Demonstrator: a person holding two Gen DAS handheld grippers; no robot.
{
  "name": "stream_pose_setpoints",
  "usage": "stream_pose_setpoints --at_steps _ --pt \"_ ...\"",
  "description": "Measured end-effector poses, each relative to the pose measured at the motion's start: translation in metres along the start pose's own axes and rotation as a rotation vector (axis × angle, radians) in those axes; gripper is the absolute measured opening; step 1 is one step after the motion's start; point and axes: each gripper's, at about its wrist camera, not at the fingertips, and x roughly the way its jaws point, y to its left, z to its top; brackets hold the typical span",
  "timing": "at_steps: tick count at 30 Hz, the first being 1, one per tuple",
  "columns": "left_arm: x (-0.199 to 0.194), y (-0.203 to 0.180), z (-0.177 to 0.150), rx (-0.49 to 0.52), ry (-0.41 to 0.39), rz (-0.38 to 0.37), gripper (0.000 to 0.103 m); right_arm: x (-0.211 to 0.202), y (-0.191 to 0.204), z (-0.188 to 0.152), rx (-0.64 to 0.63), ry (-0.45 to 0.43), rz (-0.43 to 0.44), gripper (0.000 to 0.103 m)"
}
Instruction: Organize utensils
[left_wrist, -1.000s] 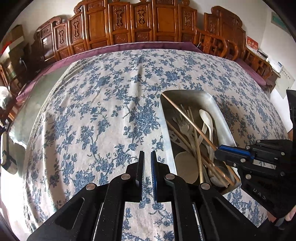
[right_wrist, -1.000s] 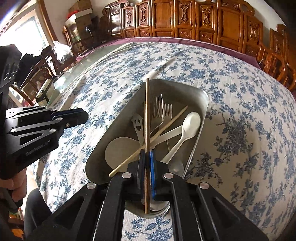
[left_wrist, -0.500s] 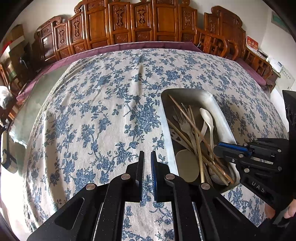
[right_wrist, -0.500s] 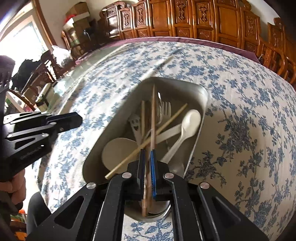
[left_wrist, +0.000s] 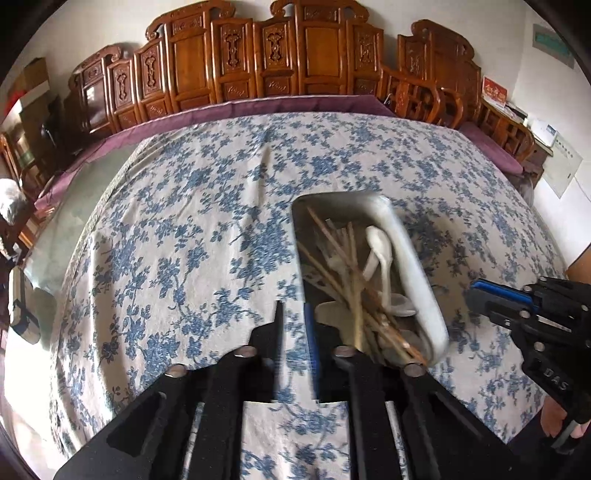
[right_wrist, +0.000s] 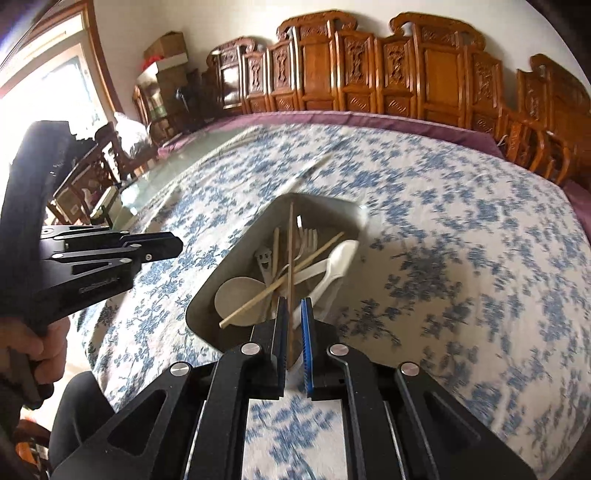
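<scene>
A metal tray (right_wrist: 325, 205) sits on the floral cloth (right_wrist: 461, 258) and holds the utensils: a round wooden disc (right_wrist: 238, 301), a smiley-face spatula (right_wrist: 263, 258), metal forks (right_wrist: 306, 240), white plastic spoons (right_wrist: 334, 260) and several chopsticks, one lying crosswise (right_wrist: 284, 280). In the left view the same tray (left_wrist: 413, 266) shows the white spoons (left_wrist: 378, 242) and a bundle of chopsticks (left_wrist: 345, 273).

The right gripper (right_wrist: 294, 314) stands at the tray's near edge with a small gap between its jaws; an upright chopstick (right_wrist: 290, 258) runs through that gap, and whether the pads touch it is hard to tell. A second ago the jaws were pressed tight on it. The left gripper (left_wrist: 295, 314), over the cloth beside the tray, shows a slightly wider gap than before and holds nothing; it has shifted nearer the tray.

Both views are smeared by motion, so the forks blur. A pale streak (right_wrist: 310, 171) on the cloth beyond the tray cannot be identified. The chopstick's lower end is hidden between the jaws.
</scene>
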Motion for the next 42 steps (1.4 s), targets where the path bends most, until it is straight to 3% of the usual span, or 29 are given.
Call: stream_pose_setpoints --at_steps 2,4,6,7,8,13,16,19,32,42 --pt "-0.009 -0.009 0.000 -0.002 -0.018 -0.008 0.027 -0.019 -0.005 -0.004 0.003 -0.027 -0.017 0.026" --pt "-0.017 -0.019 0.000 0.003 -0.030 -0.016 0.029 -0.037 -0.011 -0.010 0.018 -0.050 -0.028 0.034" --pt "-0.025 -0.030 0.000 0.008 -0.046 -0.020 0.047 -0.056 -0.019 -0.016 0.038 -0.071 -0.056 0.045" --pt "-0.029 -0.036 -0.001 0.008 -0.056 -0.021 0.058 -0.063 -0.022 -0.018 0.044 -0.078 -0.070 0.057" --pt "-0.034 -0.041 -0.002 0.004 -0.065 -0.023 0.063 -0.071 -0.025 -0.020 0.053 -0.085 -0.089 0.067" --pt "-0.055 -0.058 -0.009 -0.013 -0.089 -0.026 0.086 -0.108 -0.041 -0.031 0.101 -0.119 -0.177 0.090" --pt "-0.074 -0.070 -0.012 -0.006 -0.125 -0.010 0.091 -0.132 -0.046 -0.037 0.112 -0.153 -0.233 0.100" --pt "-0.094 -0.078 -0.015 -0.008 -0.169 0.002 0.095 -0.153 -0.048 -0.039 0.128 -0.181 -0.270 0.100" --pt "-0.182 -0.103 -0.025 0.000 -0.340 0.012 0.095 -0.232 -0.025 -0.045 0.114 -0.348 -0.336 0.100" --pt "-0.225 -0.107 -0.038 -0.009 -0.429 0.023 0.095 -0.275 -0.004 -0.051 0.108 -0.463 -0.336 0.100"
